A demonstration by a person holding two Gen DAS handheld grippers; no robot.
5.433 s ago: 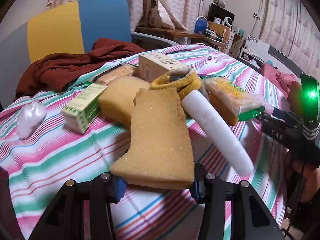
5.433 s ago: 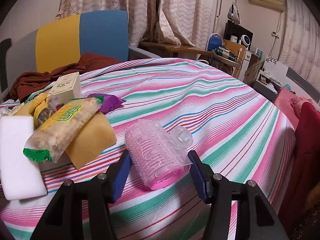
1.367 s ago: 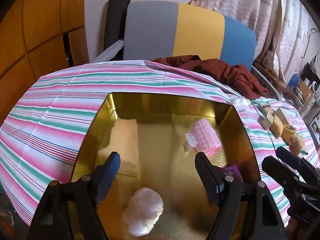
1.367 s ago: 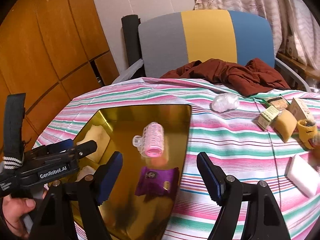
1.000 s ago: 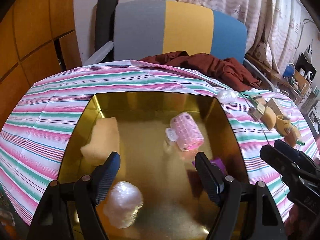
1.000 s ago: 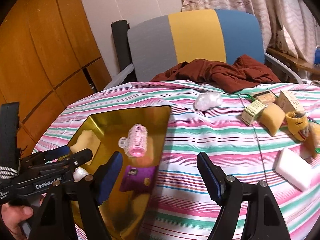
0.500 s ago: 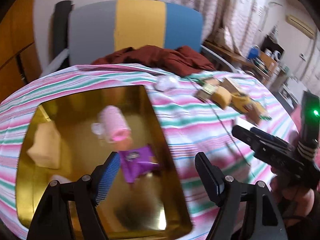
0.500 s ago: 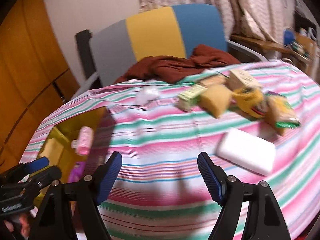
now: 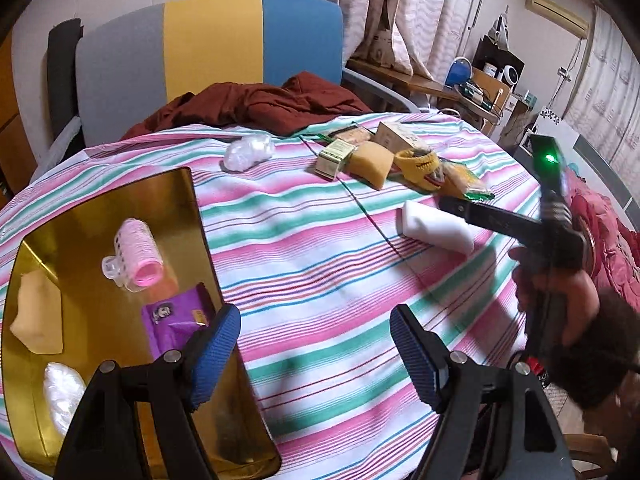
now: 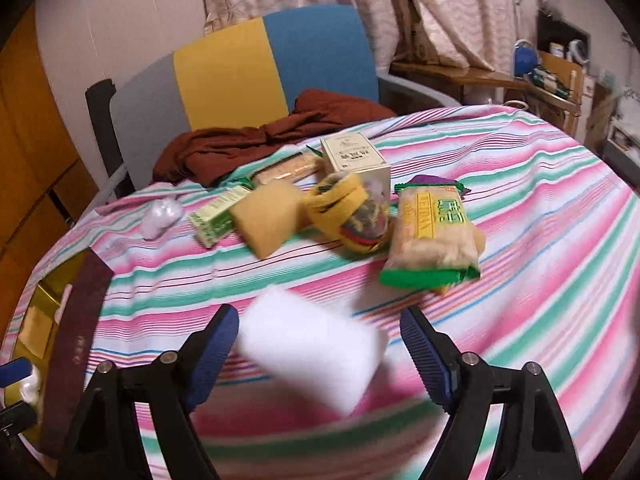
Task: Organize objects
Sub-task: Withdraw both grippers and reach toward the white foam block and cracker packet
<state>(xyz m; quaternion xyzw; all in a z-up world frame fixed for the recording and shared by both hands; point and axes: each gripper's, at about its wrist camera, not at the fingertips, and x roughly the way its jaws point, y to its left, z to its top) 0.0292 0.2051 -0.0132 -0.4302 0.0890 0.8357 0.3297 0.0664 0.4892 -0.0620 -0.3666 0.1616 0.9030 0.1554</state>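
Note:
A gold tray lies at the table's left and holds a pink hair roller, a purple packet, a yellow sponge and a white plastic wad. My left gripper is open and empty above the tray's right edge. My right gripper is open, its fingers either side of a white foam block on the striped cloth, not touching it. The block also shows in the left wrist view. Beyond it lie a rice cracker pack, a yellow sock bundle, a yellow sponge and a green box.
A cream box, a flat snack pack and a plastic wad lie at the table's back. A dark red cloth hangs from a grey, yellow and blue chair. A cluttered desk stands at the far right.
Both grippers have swung right from the tray. The right gripper has closed in on the white foam block, which now lies between its open fingers.

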